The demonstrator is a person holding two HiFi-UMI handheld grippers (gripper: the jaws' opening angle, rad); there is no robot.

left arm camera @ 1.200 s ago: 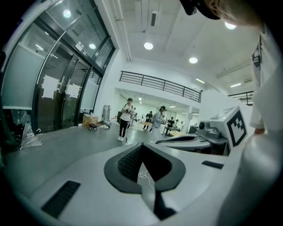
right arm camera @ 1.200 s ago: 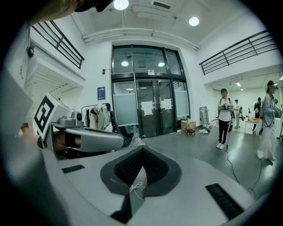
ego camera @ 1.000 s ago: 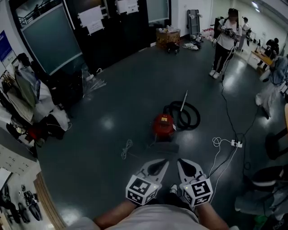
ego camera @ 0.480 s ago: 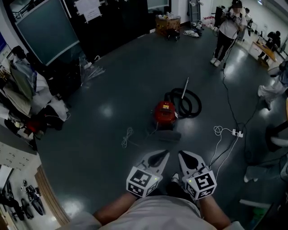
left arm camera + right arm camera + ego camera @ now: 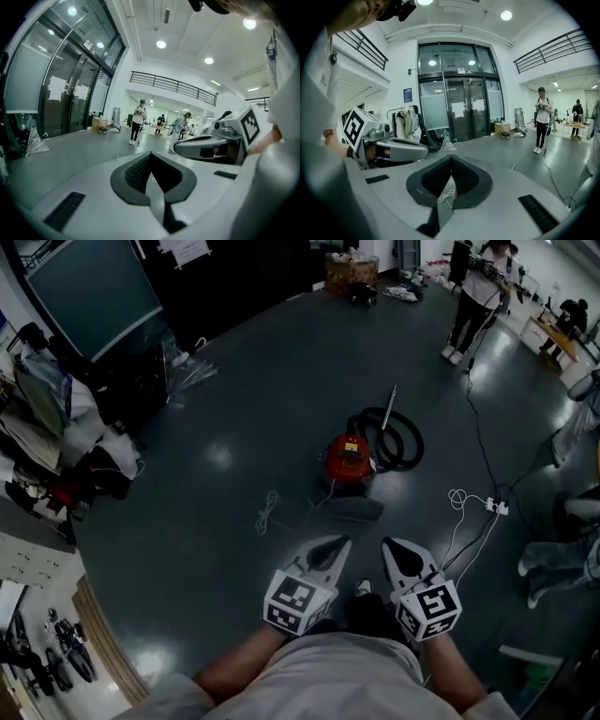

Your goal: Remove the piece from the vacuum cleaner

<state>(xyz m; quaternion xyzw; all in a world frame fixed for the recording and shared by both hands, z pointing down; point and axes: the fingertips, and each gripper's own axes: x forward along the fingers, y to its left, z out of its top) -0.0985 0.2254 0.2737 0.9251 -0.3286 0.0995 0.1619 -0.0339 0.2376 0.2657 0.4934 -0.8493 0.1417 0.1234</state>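
Observation:
The red vacuum cleaner (image 5: 345, 460) stands on the dark floor in the head view. Its black hose (image 5: 392, 439) is coiled at its right, a metal wand (image 5: 388, 404) points away, and the flat floor head (image 5: 354, 510) lies in front of it. My left gripper (image 5: 337, 544) and right gripper (image 5: 388, 546) are held side by side near my body, short of the floor head and touching nothing. Both are shut and empty, as the left gripper view (image 5: 150, 153) and right gripper view (image 5: 451, 158) show. My own jaws hide the vacuum cleaner in both gripper views.
A white cord (image 5: 267, 512) lies loose left of the vacuum cleaner. A power strip (image 5: 494, 507) with cables lies at the right. A person (image 5: 473, 292) stands far back right. Clothes and bags (image 5: 52, 437) pile up along the left wall.
The head view has shifted, and the vacuum cleaner now sits higher in the picture. Both grippers stay shut side by side and have sunk slightly forward.

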